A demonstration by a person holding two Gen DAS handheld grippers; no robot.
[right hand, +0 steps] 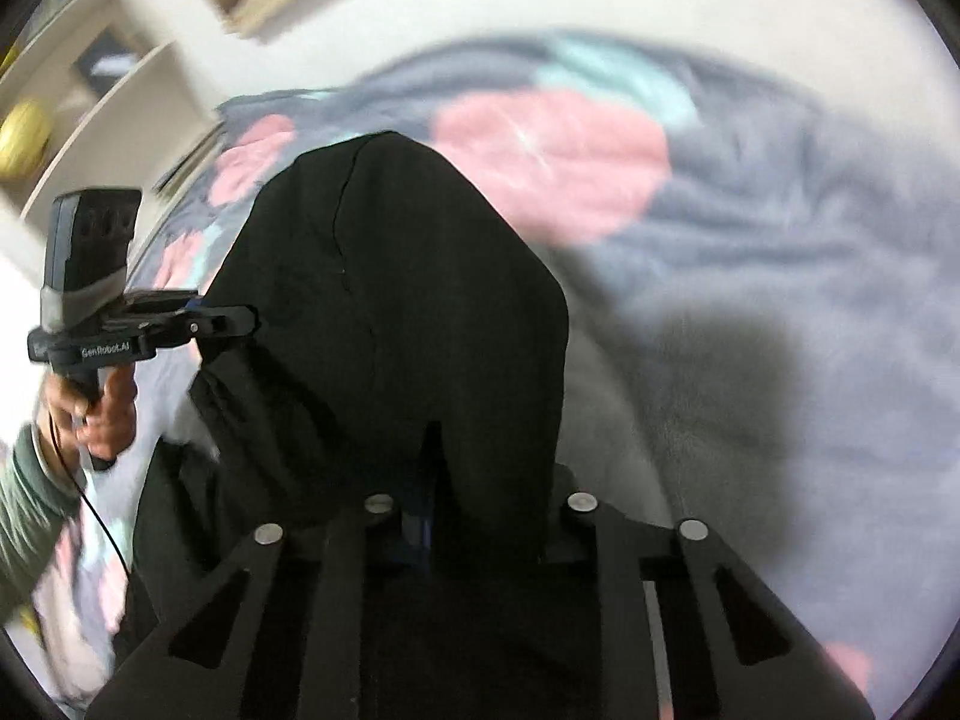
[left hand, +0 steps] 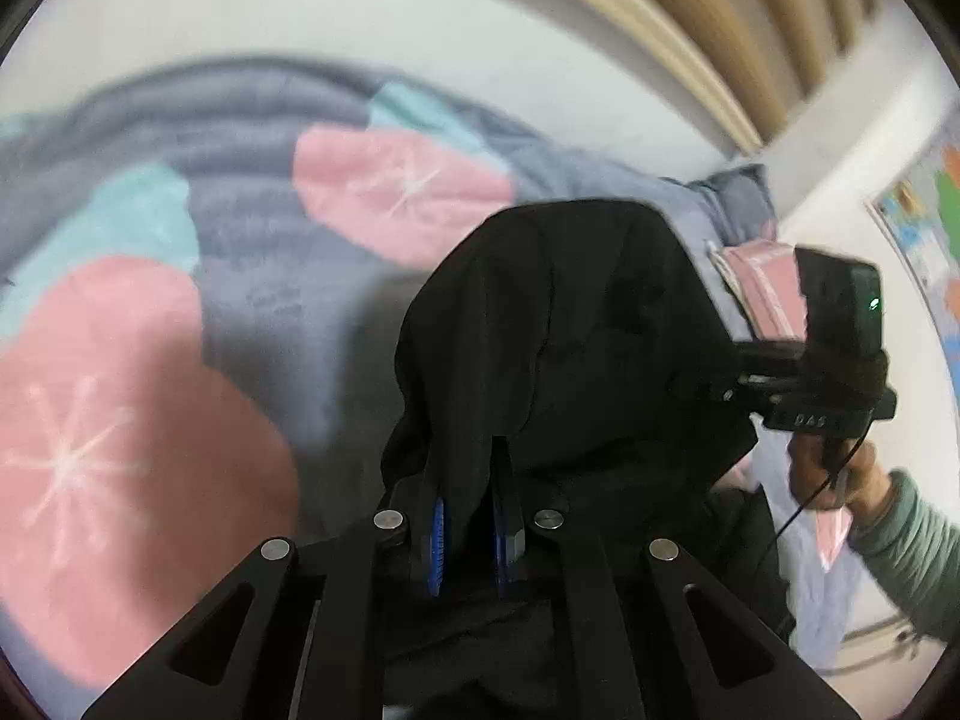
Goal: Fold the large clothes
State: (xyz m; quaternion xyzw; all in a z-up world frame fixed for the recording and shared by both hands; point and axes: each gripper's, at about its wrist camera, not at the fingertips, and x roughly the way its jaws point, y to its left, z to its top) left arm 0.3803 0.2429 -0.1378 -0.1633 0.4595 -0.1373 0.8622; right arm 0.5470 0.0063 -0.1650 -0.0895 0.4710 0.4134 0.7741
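Black garment (left hand: 570,324) hangs above the bed (right hand: 780,276), clenched by left tongs (left hand: 471,531) and right tongs (right hand: 420,516); keeping both level should avoid sagging.

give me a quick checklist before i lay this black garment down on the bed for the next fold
1. Left hand-held gripper shut on the black garment: ok, cloth sits between the blue pads.
2. Right hand-held gripper shut on the garment: ok, cloth drapes over its closed fingers, though the pads are mostly hidden.
3. Garment lifted above the blanket: ok, it hangs between both grippers.
4. Which edge each gripper holds: cannot tell, folds hide the seams.
5. Landing area on the blanket: cannot tell, the garment blocks the middle of both views.
6. Sharp view: not ok, both pictures are motion blurred.
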